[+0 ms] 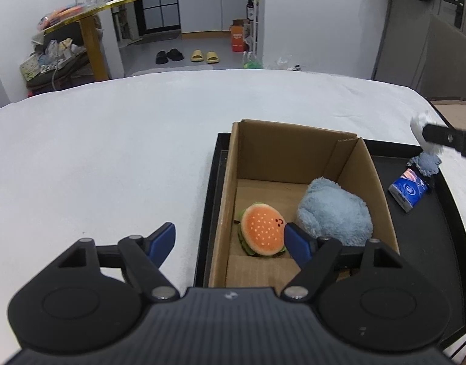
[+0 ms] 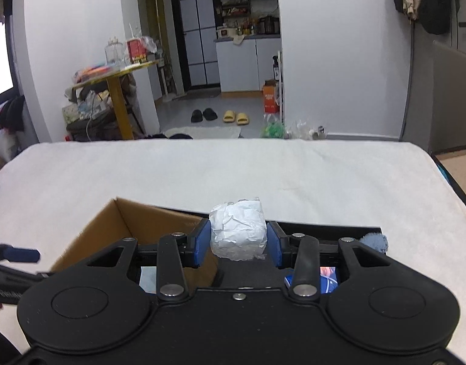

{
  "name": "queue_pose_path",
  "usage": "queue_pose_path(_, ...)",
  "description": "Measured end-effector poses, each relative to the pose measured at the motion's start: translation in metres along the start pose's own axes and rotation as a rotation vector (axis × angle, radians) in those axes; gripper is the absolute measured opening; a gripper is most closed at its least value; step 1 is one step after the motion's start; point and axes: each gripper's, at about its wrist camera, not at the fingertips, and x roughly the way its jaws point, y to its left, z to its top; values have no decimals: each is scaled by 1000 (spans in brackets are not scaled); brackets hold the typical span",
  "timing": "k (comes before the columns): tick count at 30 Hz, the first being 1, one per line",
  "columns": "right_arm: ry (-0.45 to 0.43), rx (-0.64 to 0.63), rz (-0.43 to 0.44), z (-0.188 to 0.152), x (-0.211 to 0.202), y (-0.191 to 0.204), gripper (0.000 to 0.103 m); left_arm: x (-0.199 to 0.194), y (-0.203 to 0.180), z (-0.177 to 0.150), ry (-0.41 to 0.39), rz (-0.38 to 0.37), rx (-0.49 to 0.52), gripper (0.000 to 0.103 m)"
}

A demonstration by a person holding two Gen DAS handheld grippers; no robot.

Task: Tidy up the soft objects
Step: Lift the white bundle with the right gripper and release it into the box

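Note:
An open cardboard box (image 1: pixel 230 182) stands in a black tray (image 1: pixel 446 243) on the white-covered table. Inside lie a plush hamburger (image 1: pixel 263 232) and a fluffy light-blue soft toy (image 1: pixel 335 210). My left gripper (image 1: pixel 230 243) is open and empty, straddling the box's left wall above the hamburger. My right gripper (image 2: pixel 238 243) is shut on a crumpled white paper-wrapped ball (image 2: pixel 238 232), held above the tray to the right of the box (image 2: pixel 126 222); the ball shows at the left wrist view's right edge (image 1: pixel 421 127).
On the tray right of the box lie a blue tissue packet (image 1: pixel 409 188) and a small blue fuzzy piece (image 1: pixel 426 162). The packet (image 2: pixel 327 276) and the fuzzy piece (image 2: pixel 374 241) show under my right gripper. The white table (image 1: pixel 111 158) stretches left and beyond.

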Motion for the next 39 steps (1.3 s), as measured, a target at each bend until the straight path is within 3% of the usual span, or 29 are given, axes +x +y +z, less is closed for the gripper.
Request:
queue_pose_path(10, -17, -41, 34, 6, 3, 21, 40, 11, 6, -4, 17, -59, -23, 57)
queue_pose_path(25, 66, -66, 129, 6, 26, 53, 40, 24, 30, -9, 50, -100, -99, 10)
queue_pose_path(39, 142, -177, 209, -11, 38, 93, 47, 26, 38, -9, 54, -140, -114, 10)
